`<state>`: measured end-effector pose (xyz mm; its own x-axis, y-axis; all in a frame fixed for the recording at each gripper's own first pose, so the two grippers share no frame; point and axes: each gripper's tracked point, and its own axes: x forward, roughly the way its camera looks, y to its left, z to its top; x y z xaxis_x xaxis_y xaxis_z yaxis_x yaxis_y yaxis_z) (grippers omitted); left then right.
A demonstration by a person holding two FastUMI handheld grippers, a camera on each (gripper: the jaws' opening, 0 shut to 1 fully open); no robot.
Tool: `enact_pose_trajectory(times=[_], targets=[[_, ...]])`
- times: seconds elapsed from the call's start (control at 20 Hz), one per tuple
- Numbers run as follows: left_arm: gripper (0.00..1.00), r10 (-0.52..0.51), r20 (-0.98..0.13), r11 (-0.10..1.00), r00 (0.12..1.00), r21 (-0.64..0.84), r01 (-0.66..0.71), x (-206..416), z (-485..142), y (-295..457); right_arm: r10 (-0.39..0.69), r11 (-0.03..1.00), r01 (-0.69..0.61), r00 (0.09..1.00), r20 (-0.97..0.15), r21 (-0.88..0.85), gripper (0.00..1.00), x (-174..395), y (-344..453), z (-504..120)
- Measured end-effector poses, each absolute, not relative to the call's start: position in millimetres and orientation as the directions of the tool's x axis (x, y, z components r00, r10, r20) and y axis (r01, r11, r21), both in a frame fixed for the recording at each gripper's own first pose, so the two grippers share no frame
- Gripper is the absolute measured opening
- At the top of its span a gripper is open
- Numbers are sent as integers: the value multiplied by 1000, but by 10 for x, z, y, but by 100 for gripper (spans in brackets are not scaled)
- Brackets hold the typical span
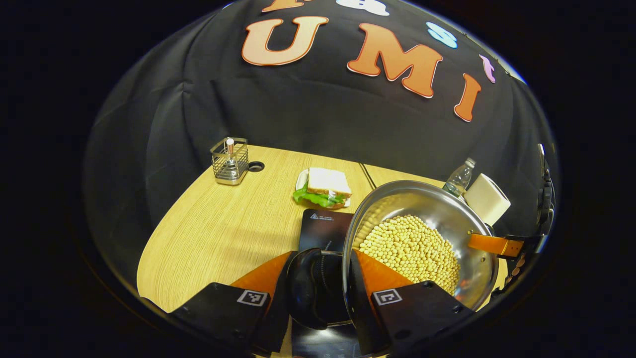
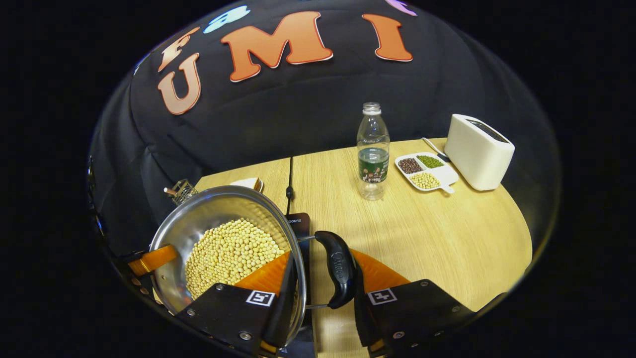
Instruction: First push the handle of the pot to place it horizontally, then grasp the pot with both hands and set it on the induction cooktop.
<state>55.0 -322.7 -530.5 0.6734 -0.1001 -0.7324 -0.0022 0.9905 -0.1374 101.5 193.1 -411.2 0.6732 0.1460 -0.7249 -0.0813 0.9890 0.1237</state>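
A steel pot (image 1: 437,209) heaped with yellow beans (image 2: 228,251) has a black handle on each side. In the left gripper view my left gripper (image 1: 323,253) is shut across one black handle (image 1: 310,288), with one finger reaching inside the rim. The right gripper view shows my right gripper (image 2: 322,252) shut on the opposite handle (image 2: 338,268) in the same way. The right gripper's finger (image 1: 494,244) appears at the pot's far side. The black induction cooktop (image 1: 325,228) lies under the pot's edge. I cannot tell whether the pot rests on it or hangs above it.
A sandwich (image 1: 325,191) on a plate and a wire holder (image 1: 229,161) stand toward the table's back left. A water bottle (image 2: 373,154), a white tray of beans (image 2: 426,171) and a white toaster (image 2: 478,151) stand at the back right. A cable (image 2: 289,189) runs back from the cooktop.
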Motion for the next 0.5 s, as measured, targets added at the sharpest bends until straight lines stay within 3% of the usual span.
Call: enact_pose_trajectory(times=[0.1,0.5], targets=[[60,-101,-743,991,662,-135,-1,550,-5290,-3219,140,990,-80,664,-735,116,53,1020,1978,-4196],[66,-91,-771,994,630,-110,8,560,-5315,-3219,138,990,-74,639,-756,119,57,986,1988,-4392]])
